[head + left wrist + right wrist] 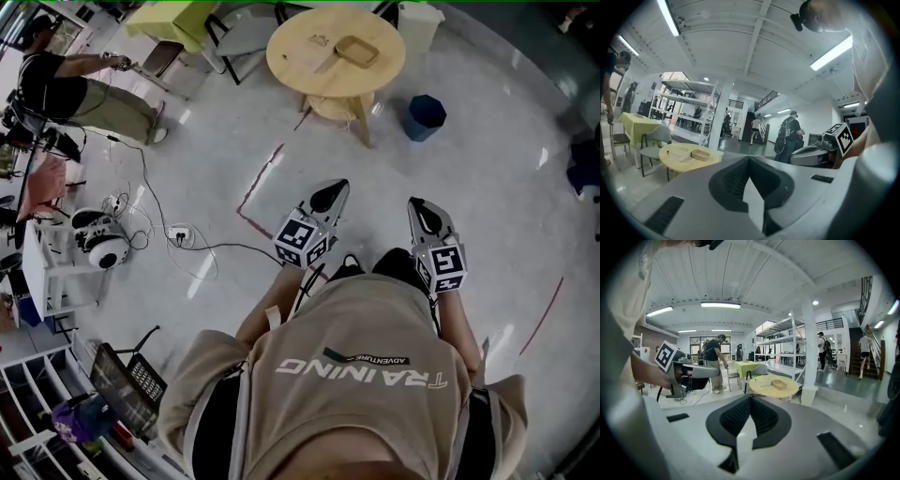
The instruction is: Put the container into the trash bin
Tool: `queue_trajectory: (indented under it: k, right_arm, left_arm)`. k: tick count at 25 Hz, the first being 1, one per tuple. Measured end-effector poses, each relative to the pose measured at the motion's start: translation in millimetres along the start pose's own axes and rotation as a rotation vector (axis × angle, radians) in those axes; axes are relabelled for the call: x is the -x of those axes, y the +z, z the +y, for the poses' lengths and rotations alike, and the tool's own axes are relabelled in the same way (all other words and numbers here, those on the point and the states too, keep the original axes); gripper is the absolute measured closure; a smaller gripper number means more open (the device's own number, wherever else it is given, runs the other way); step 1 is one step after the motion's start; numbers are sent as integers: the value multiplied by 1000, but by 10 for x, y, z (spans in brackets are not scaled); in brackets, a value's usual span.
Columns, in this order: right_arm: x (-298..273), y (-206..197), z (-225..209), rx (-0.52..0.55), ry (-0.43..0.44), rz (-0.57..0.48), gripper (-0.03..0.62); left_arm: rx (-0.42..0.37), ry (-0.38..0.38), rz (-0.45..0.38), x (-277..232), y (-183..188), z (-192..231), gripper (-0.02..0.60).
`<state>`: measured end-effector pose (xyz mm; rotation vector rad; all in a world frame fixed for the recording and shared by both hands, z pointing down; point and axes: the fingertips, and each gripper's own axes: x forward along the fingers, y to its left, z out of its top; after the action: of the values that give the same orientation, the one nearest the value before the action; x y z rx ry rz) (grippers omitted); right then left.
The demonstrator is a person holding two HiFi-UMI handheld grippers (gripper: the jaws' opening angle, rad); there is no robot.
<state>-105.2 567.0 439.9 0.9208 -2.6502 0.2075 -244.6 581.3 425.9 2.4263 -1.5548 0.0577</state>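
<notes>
We see a polished floor (487, 187), glossy with lamp glare, a round table (291, 66) of pale matt wood, a container (357, 51) like brown pressed paper, a trash bin (426, 116) of dark smooth plastic, and a soft cloth sweatshirt (356, 394).

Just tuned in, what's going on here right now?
A person stands back from the round table, holding the left tongs and right tongs out toward it, both shut and empty. The container lies on the tabletop, untouched. The blue trash bin stands on the floor beside the table. Nothing is picked up yet.
</notes>
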Motion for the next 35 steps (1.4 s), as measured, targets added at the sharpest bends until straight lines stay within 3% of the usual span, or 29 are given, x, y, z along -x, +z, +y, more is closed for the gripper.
queue_trajectory:
  k: [10, 17, 24, 35]
  right_arm:
    - [-505, -6, -167, -7, 63, 44, 592]
    - [-996, 101, -597, -46, 79, 5, 592]
    - [-1476, 274, -1317, -69, 116, -20, 592]
    - [-2160, 416, -2262, -25, 220, 8, 592]
  left_arm:
    - [104, 21, 37, -254, -291, 303, 572]
    - [61, 59, 68, -597, -141, 601, 572]
    - [13, 79, 62, -1397, 231, 897, 572]
    - [30, 145, 89, -2439, 420, 1307, 572]
